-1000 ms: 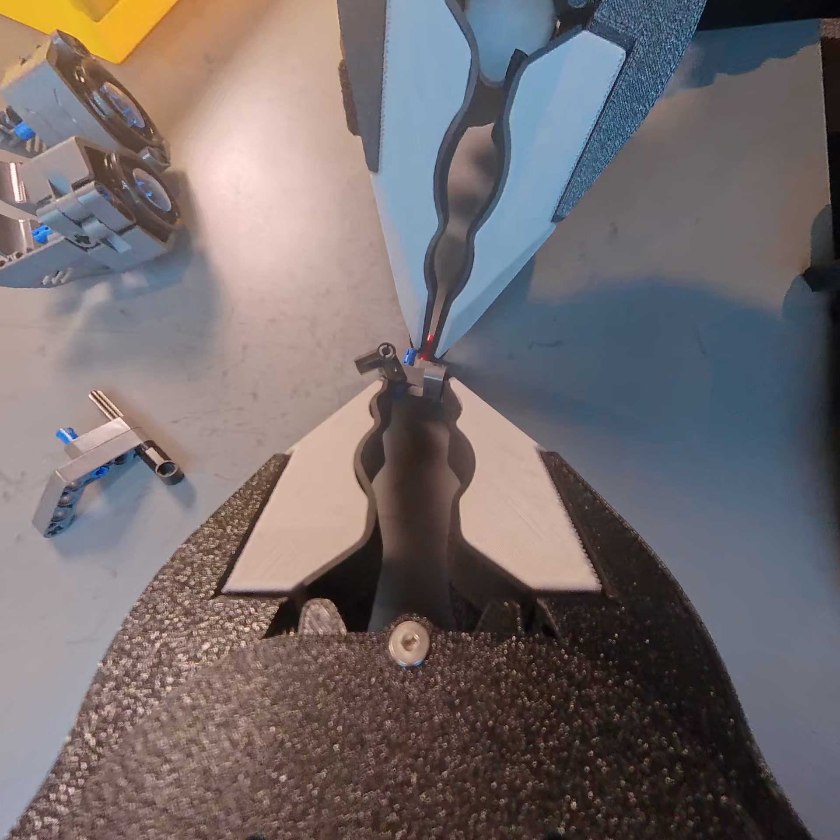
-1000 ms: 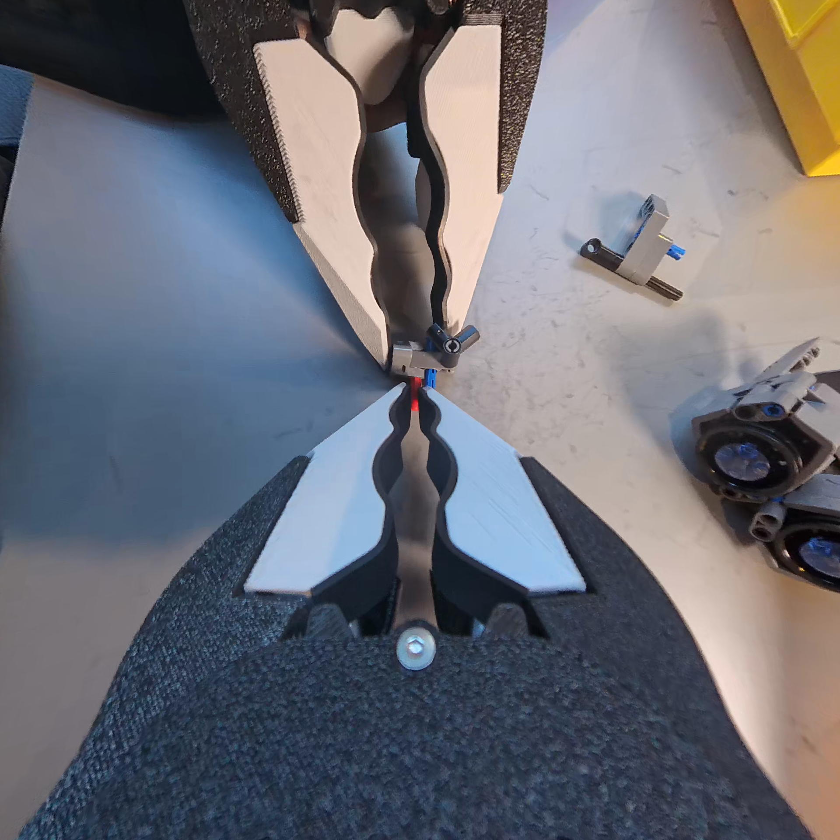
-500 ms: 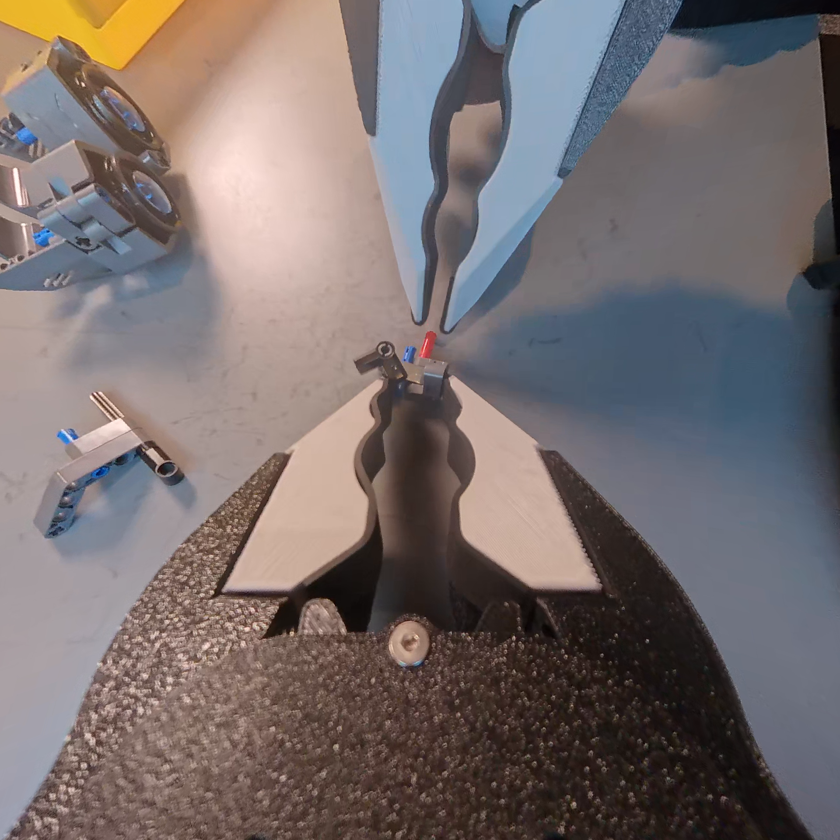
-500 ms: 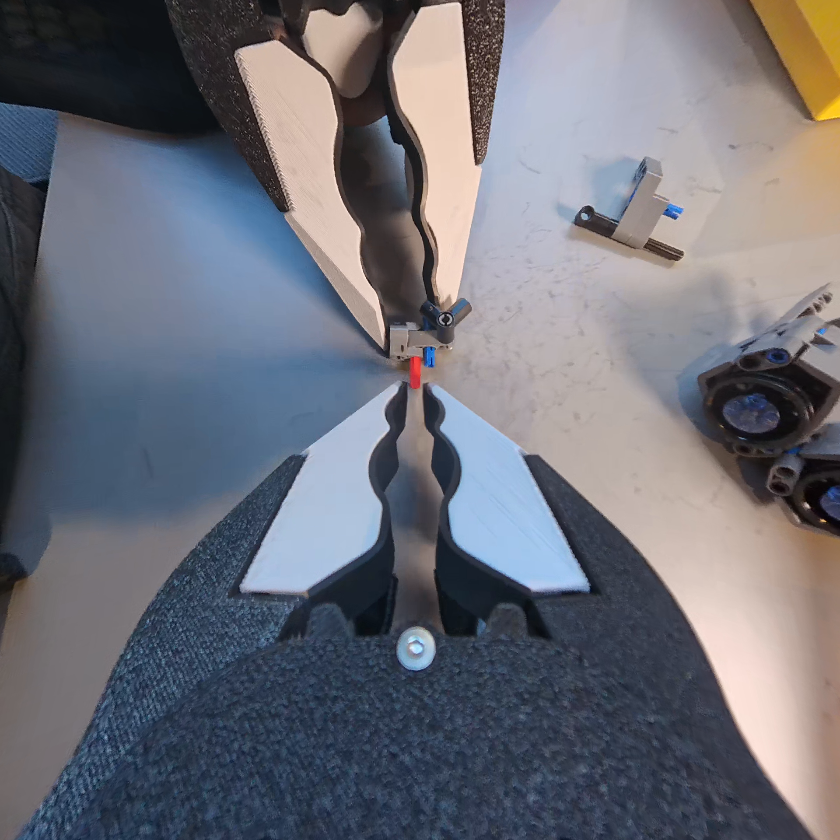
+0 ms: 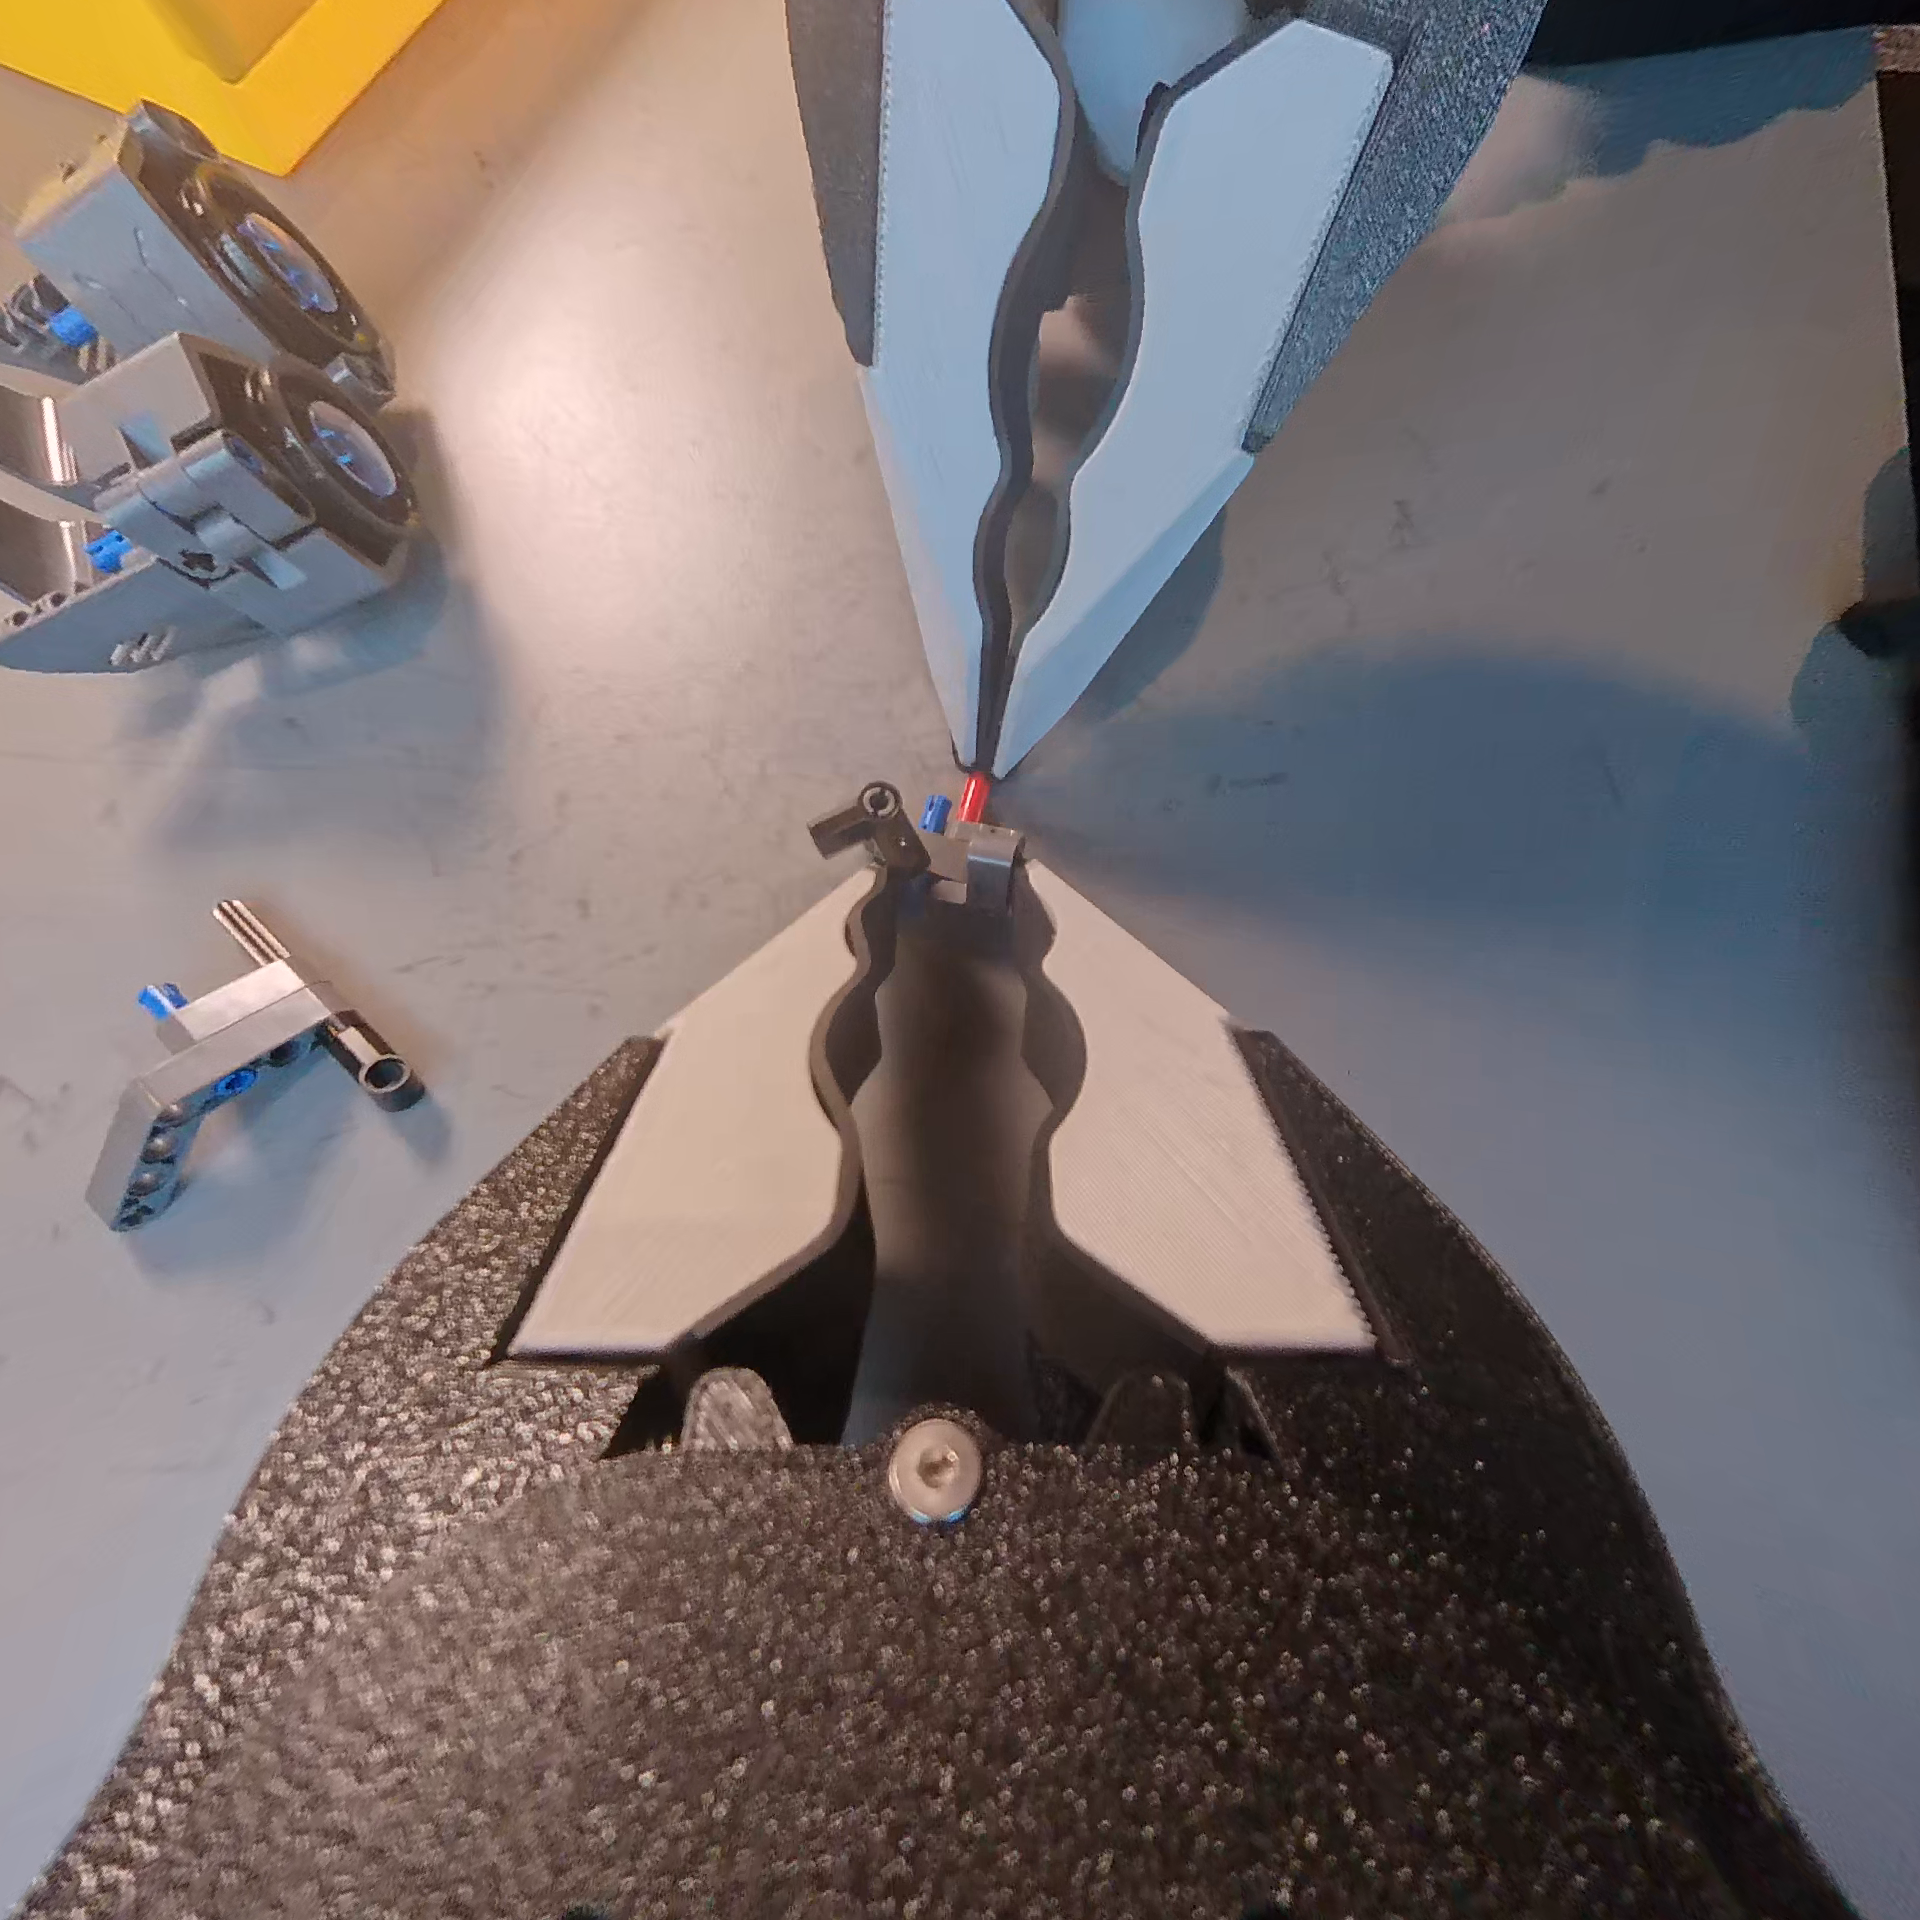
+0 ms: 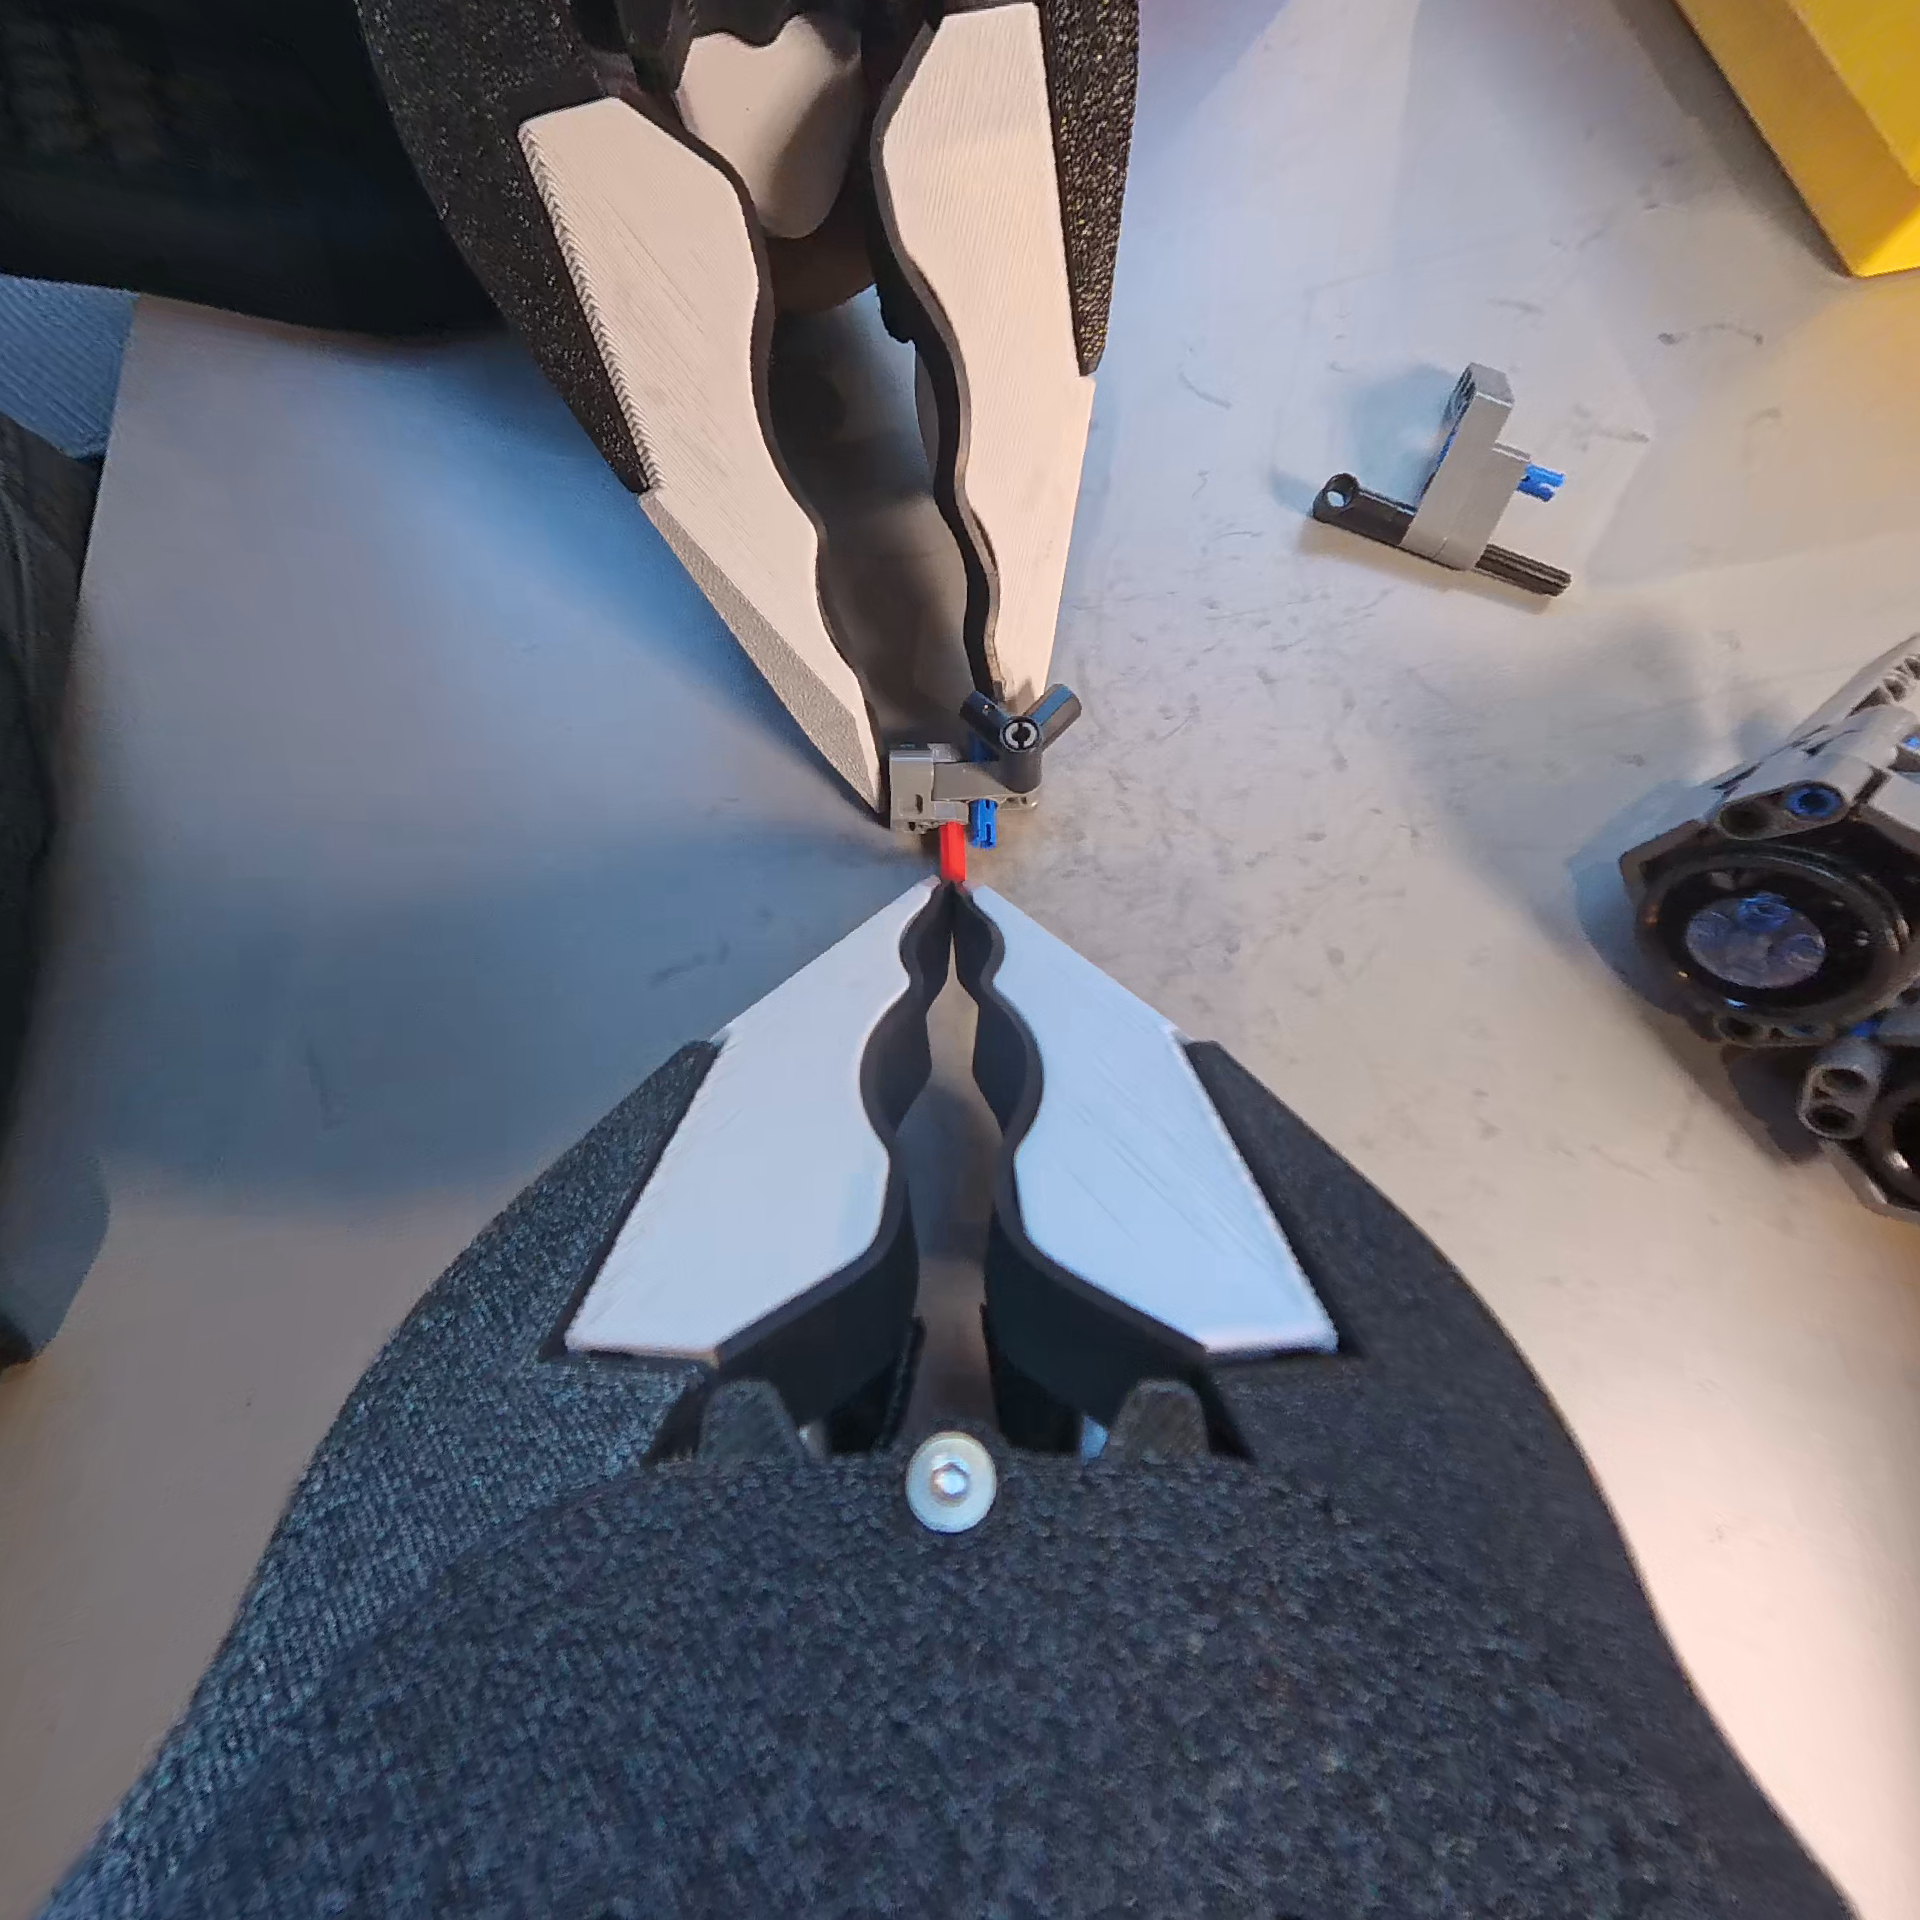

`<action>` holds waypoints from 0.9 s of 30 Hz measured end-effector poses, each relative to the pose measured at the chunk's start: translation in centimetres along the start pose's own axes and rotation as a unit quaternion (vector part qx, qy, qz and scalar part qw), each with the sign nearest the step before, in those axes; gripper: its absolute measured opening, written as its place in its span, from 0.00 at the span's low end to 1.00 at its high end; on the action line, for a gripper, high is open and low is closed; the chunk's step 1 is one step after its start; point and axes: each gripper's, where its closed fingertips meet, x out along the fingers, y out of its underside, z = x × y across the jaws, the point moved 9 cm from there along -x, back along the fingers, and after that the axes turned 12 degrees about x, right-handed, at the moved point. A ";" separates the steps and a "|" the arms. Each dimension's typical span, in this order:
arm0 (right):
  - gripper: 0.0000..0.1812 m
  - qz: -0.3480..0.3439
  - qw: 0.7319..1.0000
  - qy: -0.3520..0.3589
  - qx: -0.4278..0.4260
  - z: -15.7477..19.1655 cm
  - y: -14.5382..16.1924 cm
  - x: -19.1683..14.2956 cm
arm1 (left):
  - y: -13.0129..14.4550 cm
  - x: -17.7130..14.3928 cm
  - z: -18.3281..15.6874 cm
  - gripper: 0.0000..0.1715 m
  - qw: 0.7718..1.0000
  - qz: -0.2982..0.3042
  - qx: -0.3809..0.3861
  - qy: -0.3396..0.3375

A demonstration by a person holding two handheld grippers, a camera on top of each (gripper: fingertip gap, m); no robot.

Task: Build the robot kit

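The left gripper (image 5: 961, 883) has its fingers closed narrowly on a small grey brick assembly (image 5: 971, 868), which carries a black angled connector (image 5: 871, 826) and a blue pin (image 5: 935, 808) and is held just above the desk (image 5: 623, 520) near its middle. Facing it tip to tip, the right gripper (image 6: 951, 891) has its fingers pinched together on the end of a red pin (image 6: 949, 850) whose other end sits in the grey brick assembly (image 6: 930, 784). In the right wrist view the black angled connector (image 6: 1018, 738) stands on the far side of that assembly, with the blue pin (image 6: 985, 816) below it. Well apart, toward the desk's edge where a yellow bin (image 5: 260, 73) stands, lies a second grey bracket (image 5: 197, 1081) with a black axle and a blue pin, flat on the surface. Beyond it, nearer the yellow bin, rests a larger grey and black build (image 5: 229, 436) with two round housings showing blue centres. Both grippers cast soft shadows across the pale, scuffed desk.
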 end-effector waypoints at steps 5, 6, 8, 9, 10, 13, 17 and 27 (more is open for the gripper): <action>0.00 -0.001 1.000 -0.002 0.001 0.0 -0.1 0.1 | 0.0 0.0 0.0 0.13 1.000 -0.001 0.000 0.000; 0.00 -0.002 1.000 -0.003 0.002 0.0 -0.1 0.1 | 0.0 0.0 0.0 0.13 1.000 -0.001 0.000 0.001; 0.00 -0.004 1.000 -0.001 0.000 0.0 -0.1 0.1 | 0.0 0.0 0.0 0.13 1.000 -0.001 0.001 0.002; 0.00 -0.004 1.000 0.000 -0.002 0.0 -0.1 0.1 | 0.0 0.0 0.0 0.13 1.000 -0.001 0.001 0.002; 0.00 -0.004 1.000 -0.001 -0.003 0.0 -0.1 0.1 | 0.0 0.0 0.0 0.13 1.000 -0.001 0.001 0.002; 0.00 -0.003 1.000 -0.004 -0.005 -0.1 -0.1 0.2 | 0.0 -0.1 0.1 0.12 1.000 -0.001 0.001 0.003; 0.00 -0.004 1.000 0.000 -0.013 0.0 -0.1 0.1 | 0.0 -0.1 0.0 0.13 1.000 0.000 0.002 0.002; 0.00 -0.008 0.999 -0.004 -0.031 0.0 -0.2 0.2 | 0.0 -0.1 0.1 0.12 1.000 -0.004 0.010 0.008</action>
